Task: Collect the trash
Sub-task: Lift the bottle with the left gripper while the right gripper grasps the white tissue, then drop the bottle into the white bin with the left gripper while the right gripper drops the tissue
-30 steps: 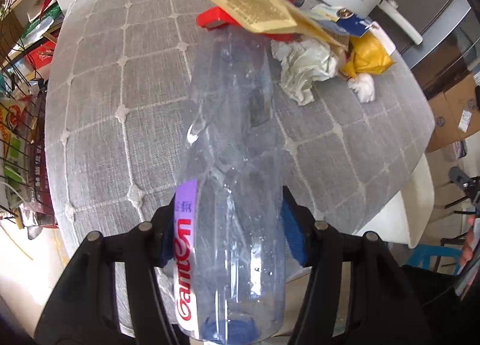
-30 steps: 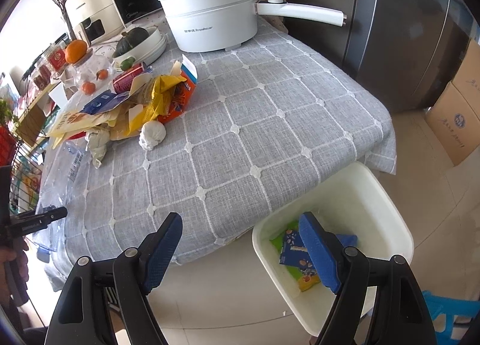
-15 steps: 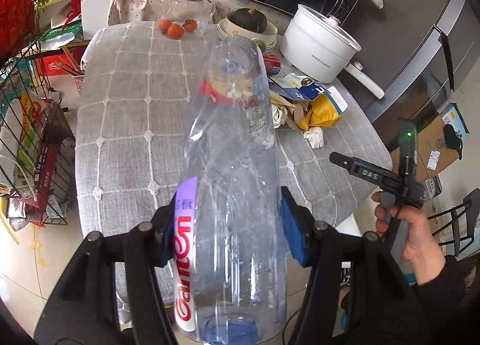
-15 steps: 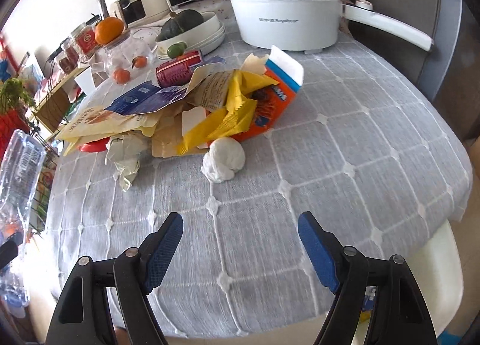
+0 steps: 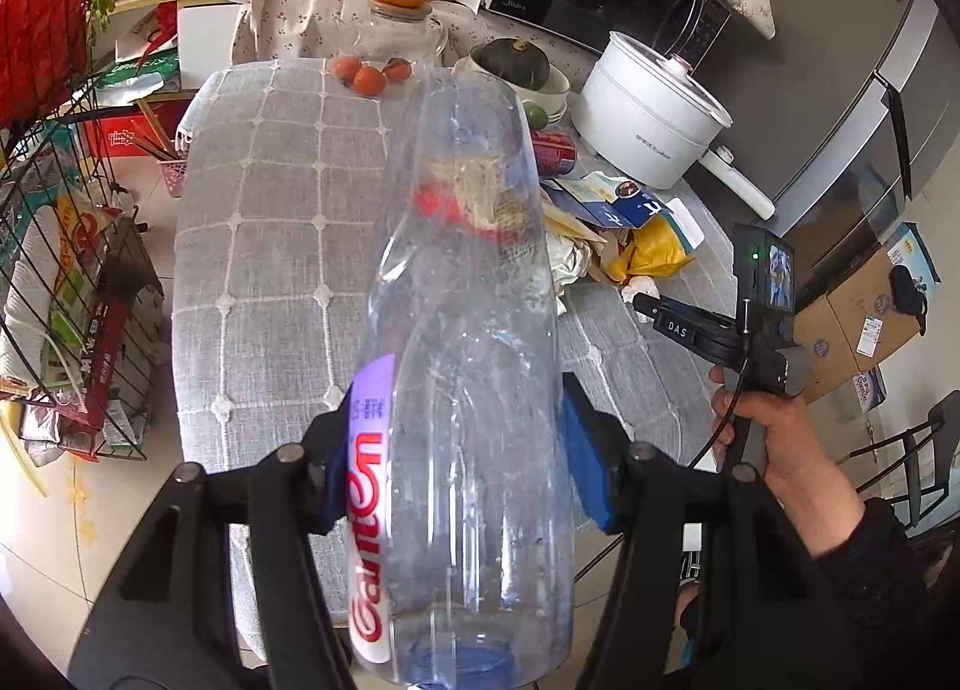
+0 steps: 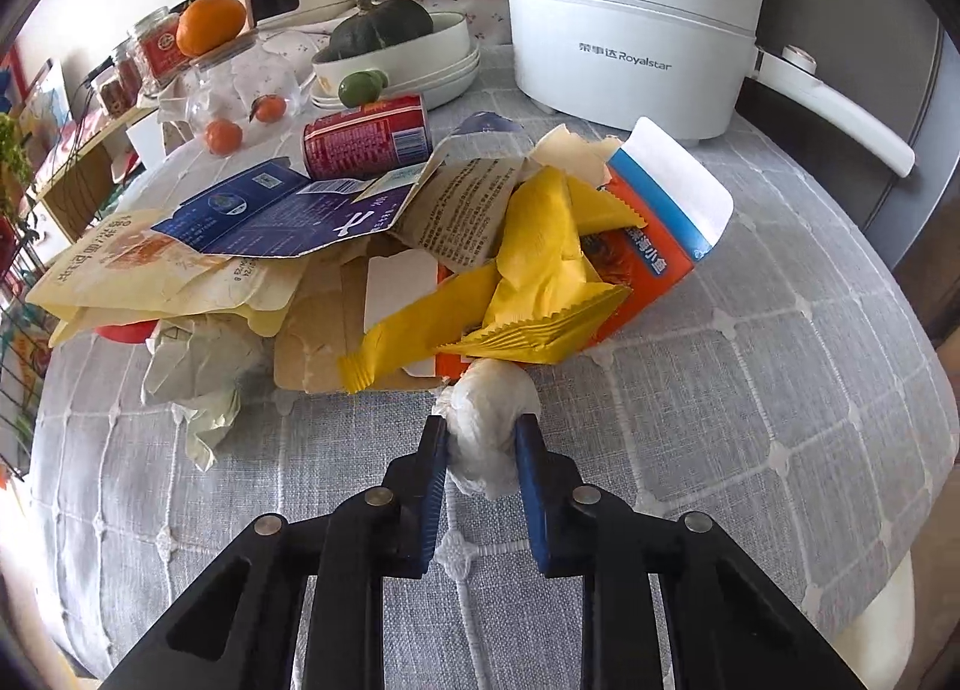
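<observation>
My left gripper [image 5: 462, 450] is shut on a large clear plastic bottle [image 5: 474, 366] with a purple and red label, held up in front of the table. My right gripper [image 6: 480, 444] is shut on a crumpled white tissue ball [image 6: 489, 420] at the near edge of the trash pile on the grey tablecloth [image 6: 750, 390]. The pile holds yellow wrappers [image 6: 528, 294], an orange and blue carton [image 6: 654, 246], a flattened dark blue carton [image 6: 270, 216], a beige bag [image 6: 132, 276], crumpled paper [image 6: 198, 372] and a red can [image 6: 366, 138]. In the left wrist view the right gripper's body [image 5: 738, 318] reaches over the pile.
A white electric pot [image 6: 630, 42] with a long handle stands at the back right. A bowl with a squash [image 6: 390, 48], small oranges [image 6: 222, 135] and jars [image 6: 153, 51] stand behind the pile. A wire rack [image 5: 66, 294] stands left of the table. A white bin rim [image 6: 894, 618] shows low right.
My right gripper moved forward over the table and closed on the white tissue ball. My left gripper pulled back and up with the bottle.
</observation>
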The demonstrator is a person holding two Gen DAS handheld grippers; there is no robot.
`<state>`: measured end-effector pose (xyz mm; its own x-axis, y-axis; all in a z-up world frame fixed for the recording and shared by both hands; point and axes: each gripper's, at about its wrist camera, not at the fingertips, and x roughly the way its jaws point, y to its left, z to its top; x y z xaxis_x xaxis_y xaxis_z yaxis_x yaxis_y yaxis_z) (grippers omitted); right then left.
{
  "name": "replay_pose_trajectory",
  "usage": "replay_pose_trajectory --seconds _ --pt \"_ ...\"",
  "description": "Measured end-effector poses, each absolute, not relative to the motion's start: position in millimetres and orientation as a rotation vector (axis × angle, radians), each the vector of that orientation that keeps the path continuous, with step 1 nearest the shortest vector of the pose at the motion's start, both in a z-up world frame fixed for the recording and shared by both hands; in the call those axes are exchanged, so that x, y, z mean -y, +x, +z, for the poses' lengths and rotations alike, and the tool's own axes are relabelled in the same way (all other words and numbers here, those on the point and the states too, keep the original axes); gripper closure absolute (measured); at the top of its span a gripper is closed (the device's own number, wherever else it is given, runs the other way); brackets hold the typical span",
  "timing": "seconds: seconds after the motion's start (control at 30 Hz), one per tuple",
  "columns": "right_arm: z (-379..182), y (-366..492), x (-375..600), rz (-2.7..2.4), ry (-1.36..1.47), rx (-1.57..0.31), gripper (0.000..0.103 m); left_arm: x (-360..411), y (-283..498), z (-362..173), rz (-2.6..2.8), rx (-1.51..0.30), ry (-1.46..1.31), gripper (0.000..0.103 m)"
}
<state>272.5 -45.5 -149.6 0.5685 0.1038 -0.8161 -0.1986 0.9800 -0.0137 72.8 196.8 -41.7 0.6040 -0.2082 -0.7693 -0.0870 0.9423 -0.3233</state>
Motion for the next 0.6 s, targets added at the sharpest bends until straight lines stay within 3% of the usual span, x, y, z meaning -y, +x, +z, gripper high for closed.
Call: replay_pose_trajectory --seconds 0.6 --pt "-84.3 193.1 118.1 0.144 -0.053 -0.960 0.081 -117.5 77.7 -27.5 -0.231 -0.924 -0.259 0.042"
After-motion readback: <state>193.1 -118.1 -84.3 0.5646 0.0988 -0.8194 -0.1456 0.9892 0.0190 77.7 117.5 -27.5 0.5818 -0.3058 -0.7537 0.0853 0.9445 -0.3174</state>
